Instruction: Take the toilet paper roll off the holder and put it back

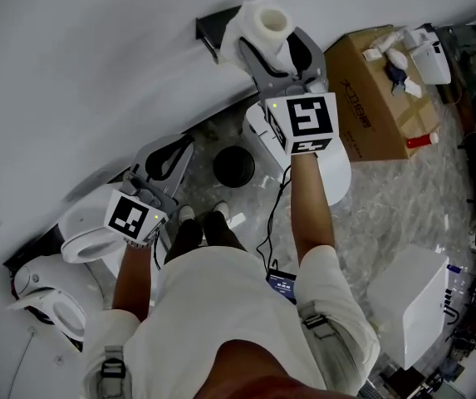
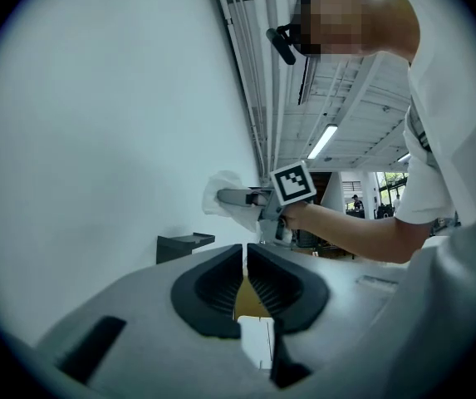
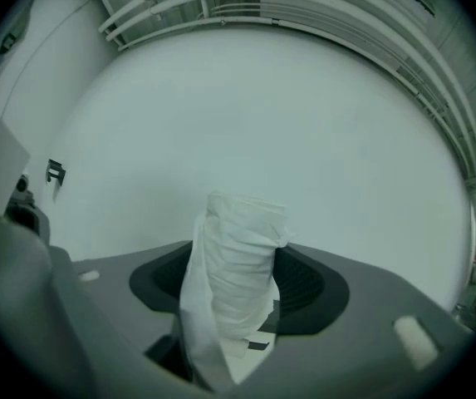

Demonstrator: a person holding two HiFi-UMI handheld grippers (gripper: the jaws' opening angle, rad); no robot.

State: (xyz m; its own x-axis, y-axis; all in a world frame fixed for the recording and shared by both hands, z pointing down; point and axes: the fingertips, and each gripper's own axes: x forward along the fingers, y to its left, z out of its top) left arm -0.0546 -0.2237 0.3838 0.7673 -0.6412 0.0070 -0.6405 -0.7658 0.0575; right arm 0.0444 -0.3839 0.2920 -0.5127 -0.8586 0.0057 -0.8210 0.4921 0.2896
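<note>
The white toilet paper roll [image 1: 264, 23] stands between the jaws of my right gripper [image 1: 274, 43], which is shut on it. The roll is held up by the white wall, just right of the black holder [image 1: 212, 30] and off it. In the right gripper view the crumpled roll [image 3: 239, 256] fills the gap between the dark pads [image 3: 308, 285], with a loose sheet hanging down. My left gripper [image 1: 174, 150] hangs lower left, away from the holder. Its jaws [image 2: 245, 264] are shut on nothing. The left gripper view shows the roll [image 2: 219, 196] and the holder [image 2: 185, 243] ahead.
A cardboard box [image 1: 372, 98] with bottles on it stands at the right. A white toilet [image 1: 337, 169] and a black round bin [image 1: 233, 166] sit on the floor below. Another white fixture [image 1: 80, 238] lies at the left, and a white box [image 1: 420, 299] at the lower right.
</note>
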